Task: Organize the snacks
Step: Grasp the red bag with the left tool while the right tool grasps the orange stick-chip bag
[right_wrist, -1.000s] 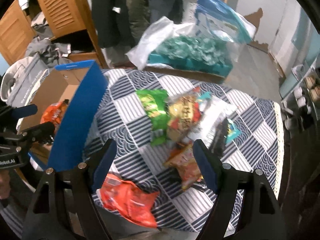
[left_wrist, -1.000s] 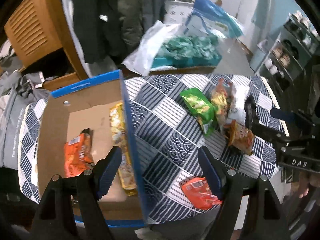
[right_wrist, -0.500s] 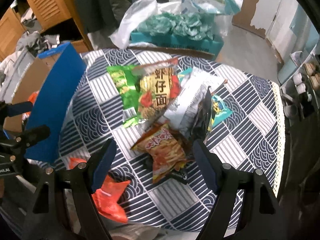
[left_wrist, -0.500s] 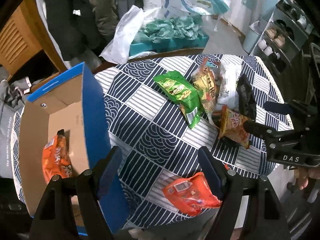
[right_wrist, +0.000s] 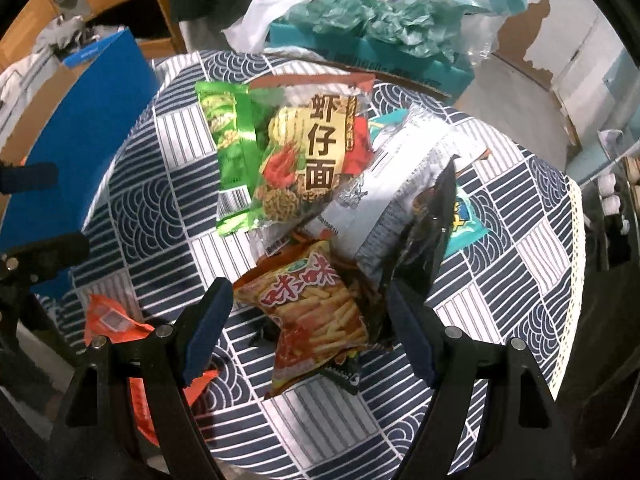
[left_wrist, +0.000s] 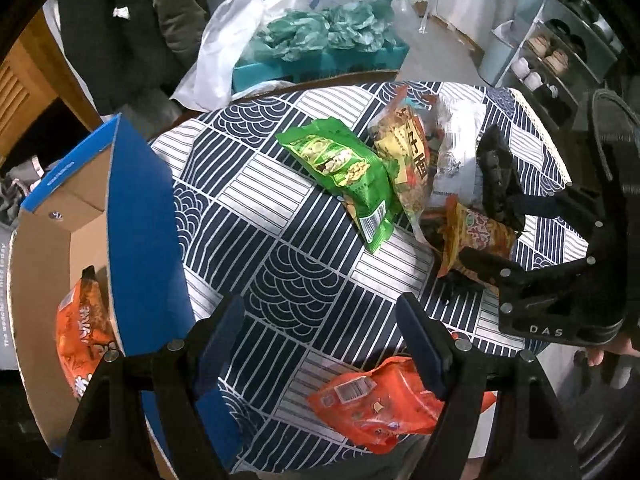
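Both my grippers spread wide over the snack table, holding nothing.

The round table (left_wrist: 280, 216) carries a blue-sided cardboard box (left_wrist: 144, 220) at its left edge, holding one orange packet (left_wrist: 82, 328), perhaps more out of sight. Bare cloth lies between box and snack pile (right_wrist: 320, 184). My left gripper (left_wrist: 320, 340) hangs above a loose orange packet (left_wrist: 376, 404) at the near rim. My right gripper (right_wrist: 310, 320) straddles the fries packet (right_wrist: 316, 312), untouched.

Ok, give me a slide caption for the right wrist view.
Open right claw above a fries snack bag in a snack pile on a patterned tablecloth.
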`<state>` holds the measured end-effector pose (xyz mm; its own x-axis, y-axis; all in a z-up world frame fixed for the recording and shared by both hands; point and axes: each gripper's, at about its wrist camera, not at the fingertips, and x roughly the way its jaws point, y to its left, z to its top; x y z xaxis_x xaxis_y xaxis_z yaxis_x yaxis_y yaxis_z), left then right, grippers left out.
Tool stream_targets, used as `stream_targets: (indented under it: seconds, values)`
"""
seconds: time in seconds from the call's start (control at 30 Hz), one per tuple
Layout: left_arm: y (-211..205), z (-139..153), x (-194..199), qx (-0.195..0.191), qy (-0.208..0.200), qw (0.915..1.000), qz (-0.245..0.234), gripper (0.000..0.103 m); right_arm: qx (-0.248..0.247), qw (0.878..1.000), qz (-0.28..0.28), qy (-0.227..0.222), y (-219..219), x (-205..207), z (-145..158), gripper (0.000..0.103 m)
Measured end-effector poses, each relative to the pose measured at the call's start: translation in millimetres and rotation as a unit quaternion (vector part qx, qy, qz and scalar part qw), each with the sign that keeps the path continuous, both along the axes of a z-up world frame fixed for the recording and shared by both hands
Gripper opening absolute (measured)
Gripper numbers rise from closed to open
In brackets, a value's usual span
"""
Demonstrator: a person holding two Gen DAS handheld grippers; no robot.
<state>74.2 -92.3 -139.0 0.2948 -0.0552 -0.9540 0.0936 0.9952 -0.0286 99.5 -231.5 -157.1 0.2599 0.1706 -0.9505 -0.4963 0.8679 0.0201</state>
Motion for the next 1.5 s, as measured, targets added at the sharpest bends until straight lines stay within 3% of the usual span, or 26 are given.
stream_targets:
  seconds: [0.43, 0.53, 0.63, 0.67, 1.0, 1.17, 1.5]
  values:
    - [0, -12, 3, -0.011, 0.014, 0.9998, -0.008, 0.079, -0.085, 0.994, 0.066, -0.029, 18, -12, -23, 0.078]
    - [-3, -10, -1, -0.013, 0.012, 0.9997, -0.018, 0.079, -0.11, 0.99, 0.076, -0.04, 21, -16, -28, 0.059]
    - [-6, -7, -7, -0.014, 0.007, 0.9994, -0.031, 0.079, -0.099, 0.992, 0.07, -0.034, 19, -17, -27, 0.048]
    - [-7, -6, -9, -0.014, 0.005, 0.9993, -0.036, 0.079, -0.093, 0.993, 0.068, -0.033, 18, -18, -25, 0.039]
    - [-7, 1, -38, -0.038, 0.003, 0.9976, -0.058, 0.079, -0.016, 1.0, 0.006, -0.004, 7, -31, -6, 0.038]
    - [-16, -1, -57, -0.054, 0.012, 0.9942, -0.092, 0.079, 0.009, 0.999, -0.029, 0.017, -7, -51, 7, 0.038]
    - [-38, -18, -86, -0.048, 0.045, 0.9875, -0.143, 0.079, 0.029, 0.997, -0.07, 0.002, -33, -63, 33, 0.038]
